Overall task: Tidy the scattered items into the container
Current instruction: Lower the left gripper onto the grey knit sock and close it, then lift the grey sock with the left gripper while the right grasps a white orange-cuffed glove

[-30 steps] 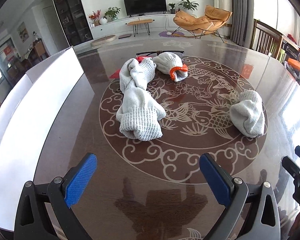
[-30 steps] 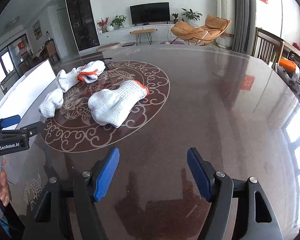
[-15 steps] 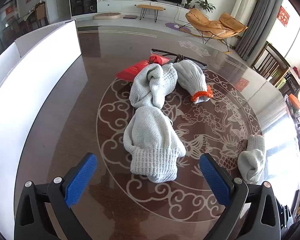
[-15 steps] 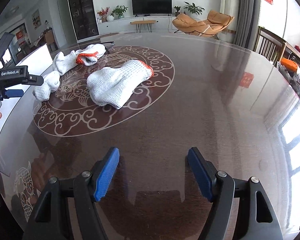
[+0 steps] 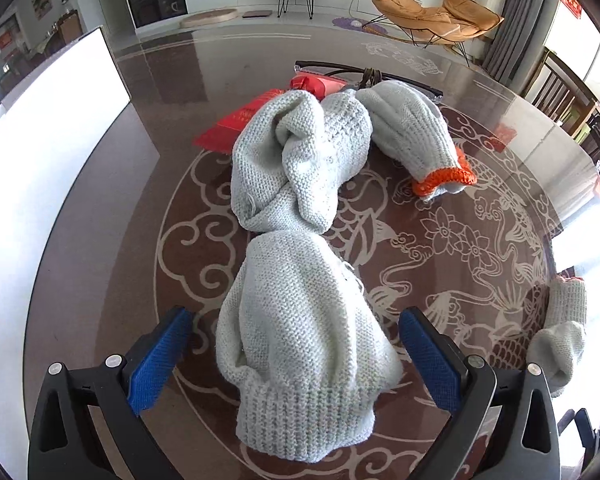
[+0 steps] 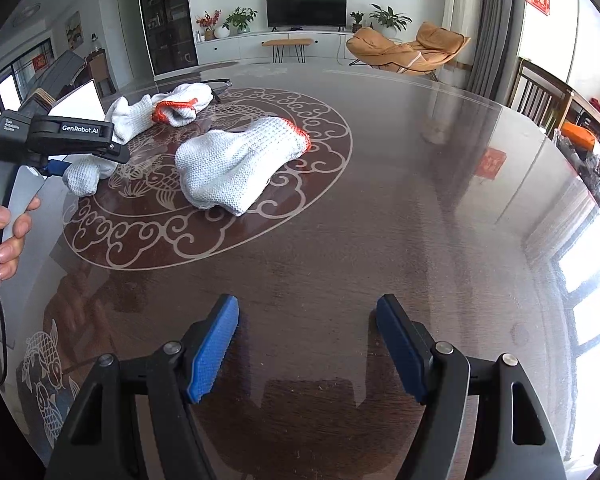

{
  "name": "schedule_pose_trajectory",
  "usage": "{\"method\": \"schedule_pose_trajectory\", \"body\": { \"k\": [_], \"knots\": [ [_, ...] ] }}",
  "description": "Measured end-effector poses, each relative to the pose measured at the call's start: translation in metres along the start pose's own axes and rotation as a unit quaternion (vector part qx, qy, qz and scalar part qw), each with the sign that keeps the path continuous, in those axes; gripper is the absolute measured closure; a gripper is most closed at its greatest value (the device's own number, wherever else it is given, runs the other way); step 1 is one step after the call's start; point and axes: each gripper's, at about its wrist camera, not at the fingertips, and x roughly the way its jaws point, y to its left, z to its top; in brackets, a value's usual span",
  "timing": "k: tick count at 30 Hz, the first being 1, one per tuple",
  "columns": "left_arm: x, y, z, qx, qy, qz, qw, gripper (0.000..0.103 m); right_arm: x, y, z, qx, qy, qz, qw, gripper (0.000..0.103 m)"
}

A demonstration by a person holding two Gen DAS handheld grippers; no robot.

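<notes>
The left gripper [image 5: 296, 356] stands wide open, its two blue pads on either side of the ribbed cuff end of a pale knitted glove [image 5: 304, 344] that lies on the dark glass-topped table [image 5: 100, 240]; whether the pads touch the knit cannot be told. From this glove, at about 12 o'clock and touching its far end, lies a crumpled pale glove [image 5: 300, 164], and at about 1 o'clock from that one lies a third glove with an orange cuff [image 5: 416, 136], its cuff pointing toward 4 o'clock. A red packet [image 5: 240, 124] shows partly under the crumpled glove at its 10 o'clock side. At 3 o'clock from the left gripper, well apart, a fourth white glove [image 5: 560, 336] lies near the right edge of the left wrist view. The white container [image 5: 40, 168] runs along the table at 9 to 10 o'clock, beside the gloves. The right gripper [image 6: 308, 352] is also wide open and holds nothing, hanging over bare tabletop; at its 11 o'clock, well apart, lies that fourth glove with its orange-trimmed cuff. In the right wrist view the left gripper appears at 9 o'clock, gripped by the person's left hand [image 6: 8, 232].
</notes>
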Motion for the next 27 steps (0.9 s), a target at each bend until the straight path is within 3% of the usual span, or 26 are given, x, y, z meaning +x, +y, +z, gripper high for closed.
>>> {"method": "schedule_pose_trajectory", "body": {
  "k": [10,24,25,27],
  "knots": [
    [-0.002,0.001,-0.013,0.025,-0.066,-0.015,0.9974,0.000,0.000,0.000,0.000,-0.001,0.000,-0.001,1.000,0.030],
    [-0.005,0.008,-0.013,0.054,-0.052,-0.030,0.9967,0.000,0.000,0.000,0.000,-0.001,0.000,-0.001,1.000,0.030],
    [-0.007,0.009,-0.015,0.056,-0.054,-0.031,0.9965,0.006,0.000,0.000,0.000,-0.001,0.000,-0.001,1.000,0.030],
    [-0.015,0.011,-0.021,0.060,-0.068,-0.034,0.9953,0.031,0.000,0.000,0.000,-0.001,0.000,-0.001,1.000,0.030]
  ]
}}
